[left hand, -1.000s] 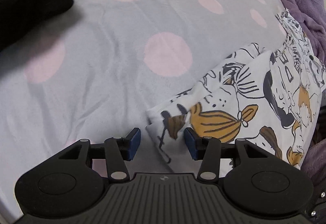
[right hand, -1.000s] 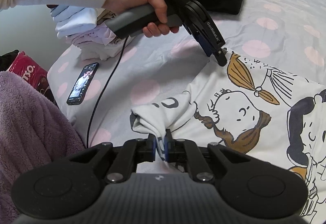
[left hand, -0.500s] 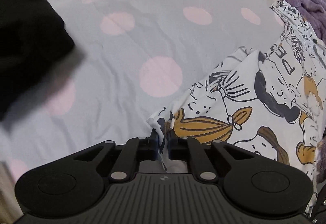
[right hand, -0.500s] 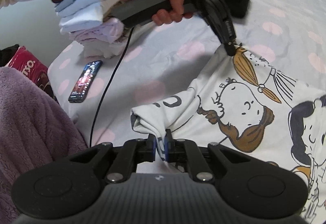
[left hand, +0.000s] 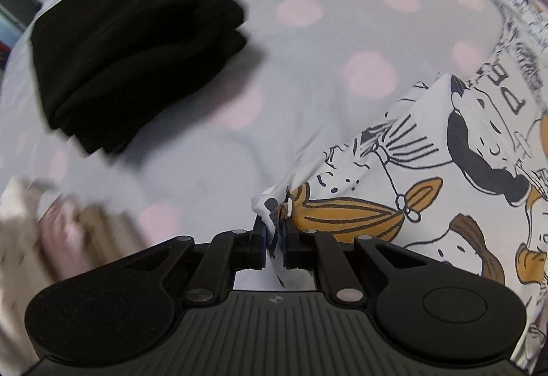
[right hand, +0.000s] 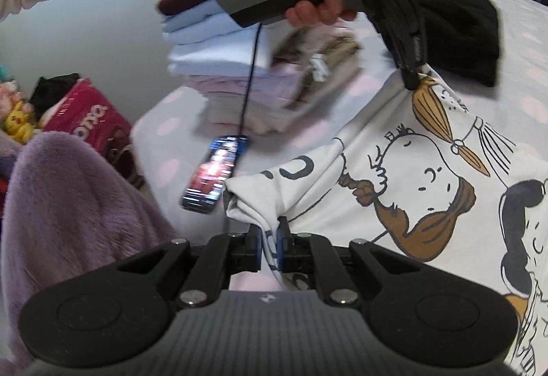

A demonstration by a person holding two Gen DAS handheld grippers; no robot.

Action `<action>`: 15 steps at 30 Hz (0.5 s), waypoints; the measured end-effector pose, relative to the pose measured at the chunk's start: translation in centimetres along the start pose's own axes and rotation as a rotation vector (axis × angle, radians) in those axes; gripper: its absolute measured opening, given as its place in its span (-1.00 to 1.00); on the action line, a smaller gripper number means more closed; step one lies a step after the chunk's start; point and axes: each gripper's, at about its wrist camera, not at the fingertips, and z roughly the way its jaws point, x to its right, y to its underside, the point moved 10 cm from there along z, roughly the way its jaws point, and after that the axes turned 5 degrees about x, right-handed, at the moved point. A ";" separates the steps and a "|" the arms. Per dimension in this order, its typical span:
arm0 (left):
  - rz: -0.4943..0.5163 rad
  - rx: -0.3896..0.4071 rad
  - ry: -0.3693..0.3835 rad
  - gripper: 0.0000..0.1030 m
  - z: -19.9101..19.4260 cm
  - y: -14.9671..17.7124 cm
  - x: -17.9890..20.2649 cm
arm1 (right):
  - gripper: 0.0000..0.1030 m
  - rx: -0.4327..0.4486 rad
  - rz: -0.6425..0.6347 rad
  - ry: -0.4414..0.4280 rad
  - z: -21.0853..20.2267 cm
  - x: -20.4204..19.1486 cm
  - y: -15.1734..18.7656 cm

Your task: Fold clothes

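A white cartoon-print shirt [left hand: 428, 177] lies on a grey bedsheet with pink dots [left hand: 308, 67]. My left gripper [left hand: 274, 239] is shut on one corner of the shirt and holds it lifted off the bed. It also shows in the right wrist view [right hand: 411, 81], held by a hand. My right gripper [right hand: 270, 246] is shut on the shirt's [right hand: 411, 177] other near corner. The cloth stretches between the two grippers.
A folded black garment [left hand: 130, 47] lies on the bed to the left. A stack of folded clothes [right hand: 239, 67] stands beyond a phone [right hand: 215, 177] with a cable. A purple fleece [right hand: 68, 222] and a red package [right hand: 85, 122] are at the left.
My left gripper shut on the shirt corner, then lifted and swung left, raising the cloth. My right gripper stayed shut on its corner and rose with it.
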 end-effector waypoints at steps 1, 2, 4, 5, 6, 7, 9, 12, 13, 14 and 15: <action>-0.004 -0.009 -0.014 -0.88 0.2 0.7 -0.5 | -0.81 0.002 -0.010 -0.008 0.6 -0.6 -0.3; -0.003 -0.018 -0.027 -0.88 0.4 1.4 -0.9 | -0.81 -0.008 -0.012 -0.010 1.4 -0.8 -0.3; 0.022 -0.027 -0.040 -0.88 1.2 2.3 -0.8 | -0.81 -0.031 -0.011 -0.011 3.1 -1.0 0.1; 0.037 -0.027 -0.046 -0.88 1.7 2.6 -0.5 | -0.81 -0.043 -0.011 -0.012 4.0 -1.1 0.2; 0.048 -0.028 -0.050 -0.87 2.3 2.9 -0.3 | -0.81 -0.057 -0.001 -0.012 4.7 -1.0 0.6; 0.051 -0.030 -0.053 -0.87 2.9 3.1 0.0 | -0.81 -0.071 0.002 -0.006 5.5 -0.8 1.0; 0.058 -0.035 -0.059 -0.85 4.0 3.5 0.5 | -0.73 -0.083 -0.002 0.011 6.7 -0.4 1.7; 0.059 -0.025 -0.072 -0.76 5.1 3.8 0.7 | -0.68 -0.083 0.008 0.024 7.7 0.2 2.1; 0.054 -0.024 -0.073 -0.75 5.4 4.0 0.6 | -0.66 -0.078 0.015 0.020 7.9 0.3 2.2; 0.042 -0.026 -0.073 -0.74 5.6 4.3 0.5 | -0.56 -0.075 0.013 0.020 8.1 0.4 2.2; 0.032 -0.030 -0.076 -0.69 5.6 4.6 0.4 | -0.44 -0.073 0.011 0.011 8.2 0.2 2.4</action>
